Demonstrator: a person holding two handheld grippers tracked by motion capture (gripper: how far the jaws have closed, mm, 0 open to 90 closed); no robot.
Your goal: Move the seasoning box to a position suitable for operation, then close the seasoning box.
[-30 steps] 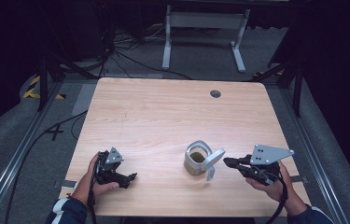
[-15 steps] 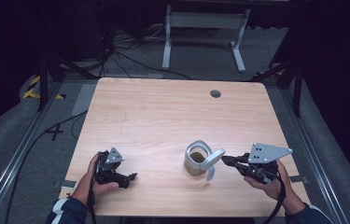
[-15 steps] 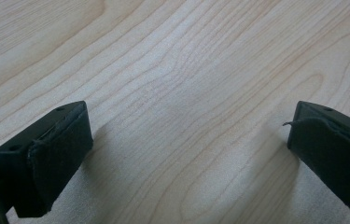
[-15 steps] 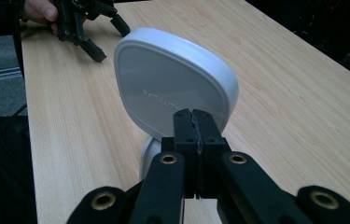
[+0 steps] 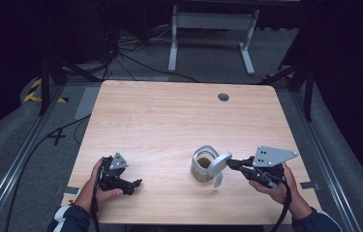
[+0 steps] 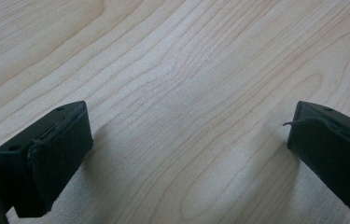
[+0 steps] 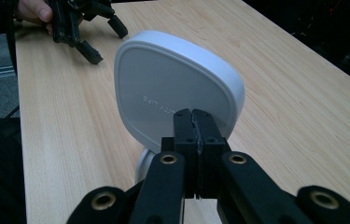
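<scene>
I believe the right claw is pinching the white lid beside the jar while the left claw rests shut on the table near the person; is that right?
Not quite: the left claw is open, not shut. The left gripper view shows its jaws standing wide apart over bare table. The rest holds: the right claw is shut on the edge of the white lid beside the jar, as the right gripper view shows.

the high view looks forward and down from above the near edge of the table (image 5: 169,116), taking in all of it. the left gripper view sits close over bare wood. the right gripper view looks low across the table toward the left gripper (image 7: 81,23), shared with the high view.
</scene>
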